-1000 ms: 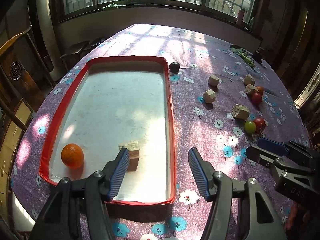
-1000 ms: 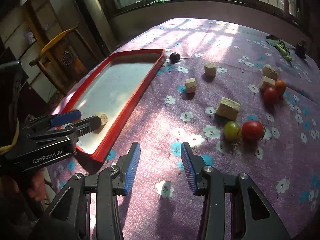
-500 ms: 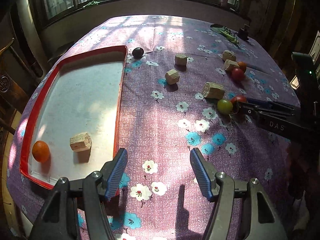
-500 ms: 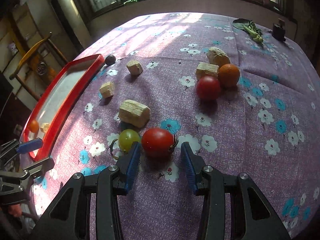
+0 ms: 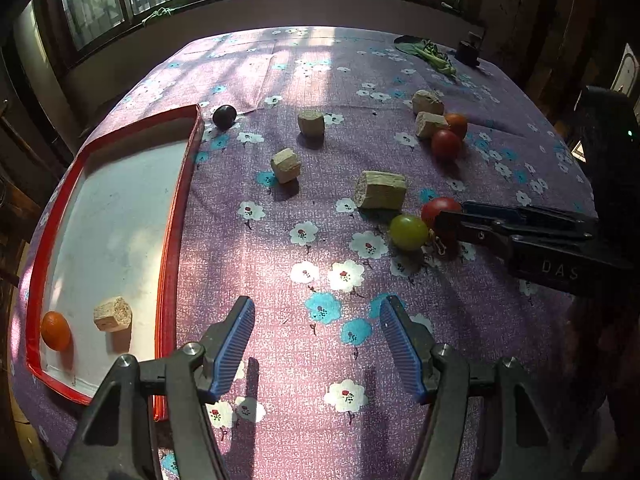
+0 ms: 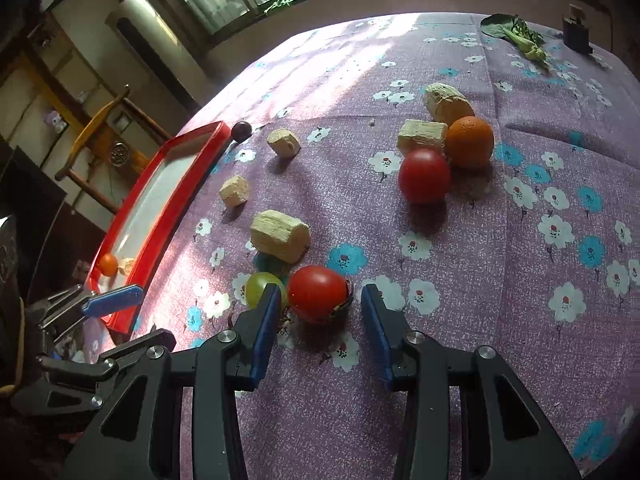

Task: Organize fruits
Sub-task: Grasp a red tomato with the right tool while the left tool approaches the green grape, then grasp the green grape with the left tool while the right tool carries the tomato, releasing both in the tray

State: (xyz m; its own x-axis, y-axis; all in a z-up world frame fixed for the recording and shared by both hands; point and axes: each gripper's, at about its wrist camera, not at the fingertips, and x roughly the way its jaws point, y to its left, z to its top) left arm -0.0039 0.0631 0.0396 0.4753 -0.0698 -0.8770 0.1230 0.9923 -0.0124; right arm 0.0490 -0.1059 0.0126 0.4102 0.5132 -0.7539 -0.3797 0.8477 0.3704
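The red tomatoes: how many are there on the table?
2. One red tomato lies between the open pads of the right hand-held gripper, beside the green tomato. The other red tomato lies farther back, against the orange. None appears hidden.

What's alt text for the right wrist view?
The right tongs sit open around a round red tomato on a purple floral tablecloth, pads not pressing it. A green tomato lies just left; tan wooden chunks, another red tomato and an orange lie beyond.
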